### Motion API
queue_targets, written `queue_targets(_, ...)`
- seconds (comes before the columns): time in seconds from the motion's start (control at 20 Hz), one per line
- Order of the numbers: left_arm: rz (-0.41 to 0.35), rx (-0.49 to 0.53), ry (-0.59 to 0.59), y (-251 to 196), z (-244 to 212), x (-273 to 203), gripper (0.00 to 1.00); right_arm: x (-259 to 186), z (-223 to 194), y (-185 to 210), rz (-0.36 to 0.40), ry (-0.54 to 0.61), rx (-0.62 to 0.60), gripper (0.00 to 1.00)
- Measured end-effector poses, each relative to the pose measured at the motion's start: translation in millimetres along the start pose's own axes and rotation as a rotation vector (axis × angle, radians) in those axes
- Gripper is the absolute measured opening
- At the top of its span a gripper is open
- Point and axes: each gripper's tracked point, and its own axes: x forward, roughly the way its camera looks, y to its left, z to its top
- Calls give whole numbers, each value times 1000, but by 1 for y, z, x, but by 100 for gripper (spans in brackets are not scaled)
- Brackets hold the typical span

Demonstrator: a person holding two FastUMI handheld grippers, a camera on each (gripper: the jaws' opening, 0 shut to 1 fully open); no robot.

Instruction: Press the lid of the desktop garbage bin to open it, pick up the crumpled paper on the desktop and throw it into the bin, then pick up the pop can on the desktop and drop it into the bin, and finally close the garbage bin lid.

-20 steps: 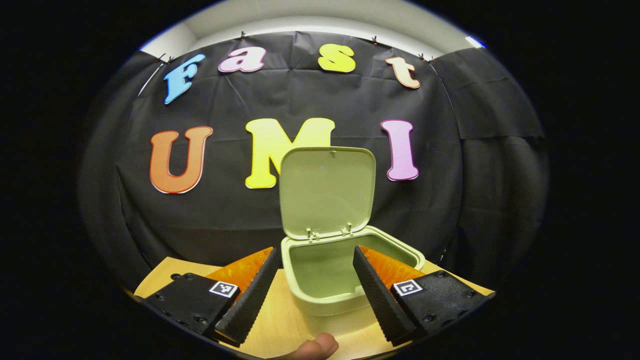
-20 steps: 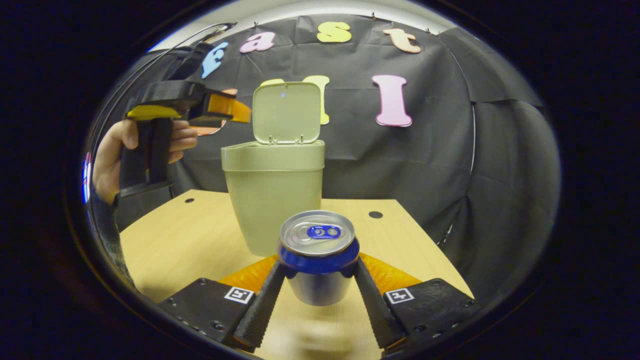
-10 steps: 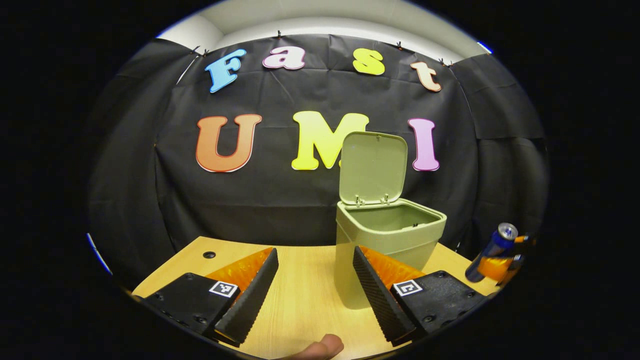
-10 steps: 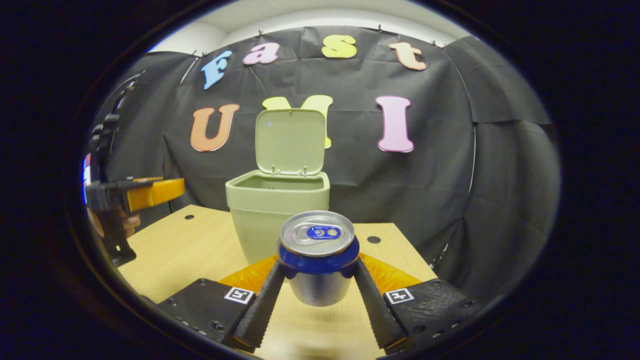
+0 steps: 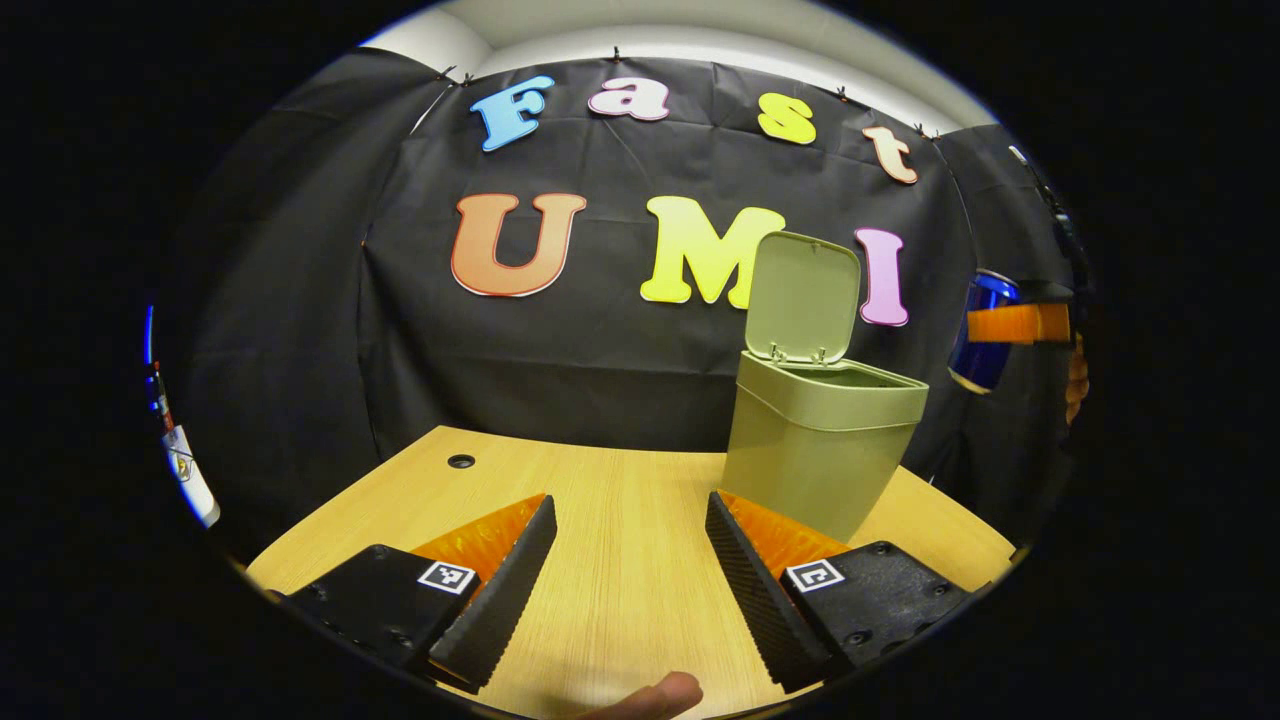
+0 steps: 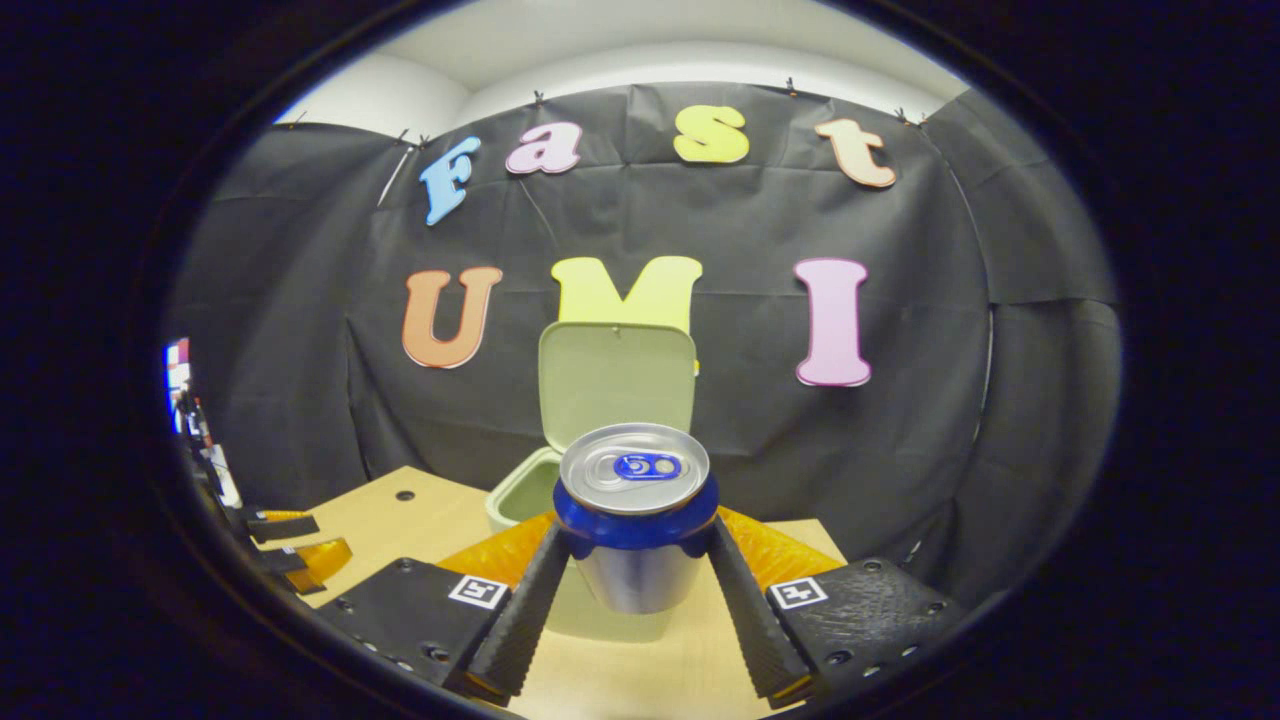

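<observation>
A light wooden table (image 5: 620, 560) with small round holes (image 5: 461, 461) is enclosed by black cloth walls (image 5: 300, 330), above which a pale, brightly lit ceiling (image 6: 640, 60) is seen.

Pop can (image 6: 634, 515) before bin (image 6: 520, 495) on table (image 6: 400, 520)

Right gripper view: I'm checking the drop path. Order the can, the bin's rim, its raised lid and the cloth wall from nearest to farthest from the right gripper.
1. can, between the right gripper's fingers.
2. bin rim, just behind the can, left.
3. lid, upright at the bin's back.
4. cloth wall, behind everything.
</observation>
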Motion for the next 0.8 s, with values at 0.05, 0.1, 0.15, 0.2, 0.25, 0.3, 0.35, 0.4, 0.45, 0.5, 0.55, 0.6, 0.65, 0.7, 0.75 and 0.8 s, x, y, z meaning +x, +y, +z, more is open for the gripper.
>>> queue_targets(0.05,6,-3,13,5,-5,-2,96,11,10,3,6,-7,4,80)
queue_targets(0.1,11,-11,13,9,-8,-5,96,23,18,6,2,-13,6,80)
queue_targets(0.15,14,-14,8,11,-8,-7,96,36,24,10,-1,-22,8,80)
queue_targets(0.2,16,-13,2,13,-7,-9,96,48,28,13,-5,-23,15,80)
queue_targets(0.25,20,-8,-3,16,-3,-6,96,60,28,18,-5,-19,17,80)
queue_targets(0.3,26,-5,-7,18,-1,-8,96,70,27,21,-6,-9,18,80)
queue_targets(0.35,25,-3,-13,18,1,-9,96,81,25,26,-9,1,18,80)
queue_targets(0.4,20,-2,-20,17,3,-11,96,90,21,29,-17,17,7,81)
queue_targets(0.45,13,-2,-27,17,4,-12,96,99,18,32,-23,27,0,80)
queue_targets(0.5,4,-7,-29,15,6,-13,100,107,13,35,-33,45,-2,79)
queue_targets(0.55,-6,-12,-35,12,6,-14,96,114,7,38,-31,61,-3,81)
queue_targets(0.6,-17,-14,-42,10,9,-16,96,120,3,42,-26,75,0,80)
queue_targets(0.65,-25,-12,-46,8,10,-17,96,124,1,43,-25,88,4,80)
queue_targets(0.7,-29,-8,-47,7,10,-17,96,128,-2,44,-24,99,6,80)
queue_targets(0.75,-30,-3,-49,7,10,-17,96,131,-4,45,-24,107,1,80)
queue_targets(0.8,-29,0,-48,8,10,-17,96,132,-4,45,-28,107,-7,80)
